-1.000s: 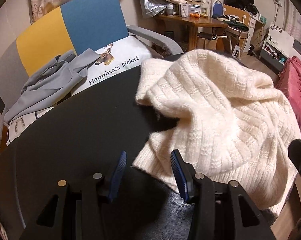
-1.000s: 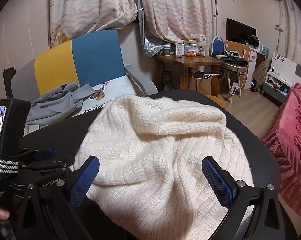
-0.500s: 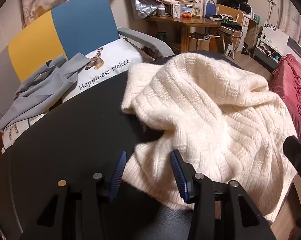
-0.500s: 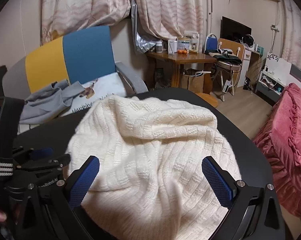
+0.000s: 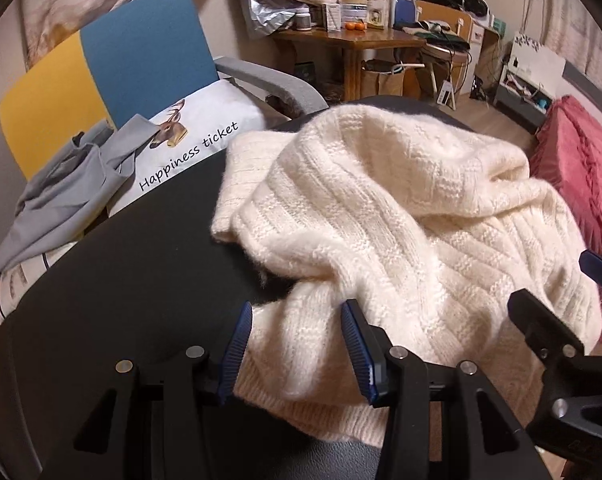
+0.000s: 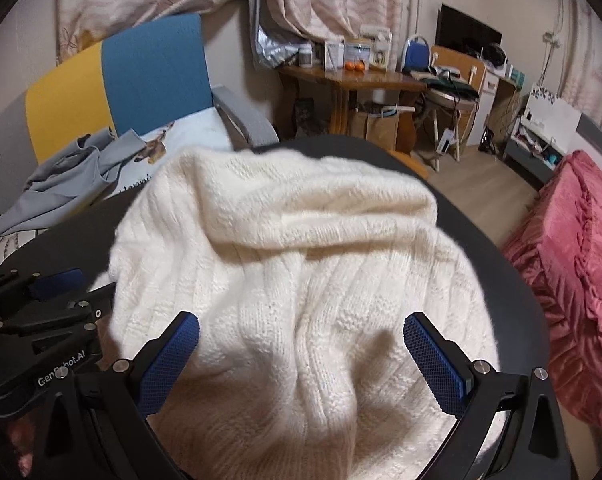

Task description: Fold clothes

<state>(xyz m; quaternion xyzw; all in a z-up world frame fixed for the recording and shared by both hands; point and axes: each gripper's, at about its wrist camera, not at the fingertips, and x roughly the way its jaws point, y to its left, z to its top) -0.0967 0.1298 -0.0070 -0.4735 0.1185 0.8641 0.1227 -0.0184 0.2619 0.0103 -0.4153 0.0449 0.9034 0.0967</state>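
A cream cable-knit sweater (image 5: 401,220) (image 6: 281,260) lies crumpled on a round black table (image 5: 121,280) (image 6: 501,268). My left gripper (image 5: 297,340) is open at the sweater's near left edge. A fold of the knit lies between its blue fingers, and the pads do not press on it. My right gripper (image 6: 303,356) hangs wide open low over the near middle of the sweater, holding nothing. Each gripper shows at the side of the other's view: the right gripper (image 5: 561,352) and the left gripper (image 6: 41,320).
Behind the table stands a blue and yellow chair (image 5: 141,48) with a grey garment (image 5: 61,196) and a white printed pillow (image 5: 205,132) on it. A pink-red cover (image 6: 573,280) lies to the right. A cluttered wooden desk (image 6: 353,80) stands further back.
Both grippers have moved forward over the sweater. The left one's fingers, earlier on bare table beside the knit, now straddle its near edge. The right one has dropped closer to the fabric.
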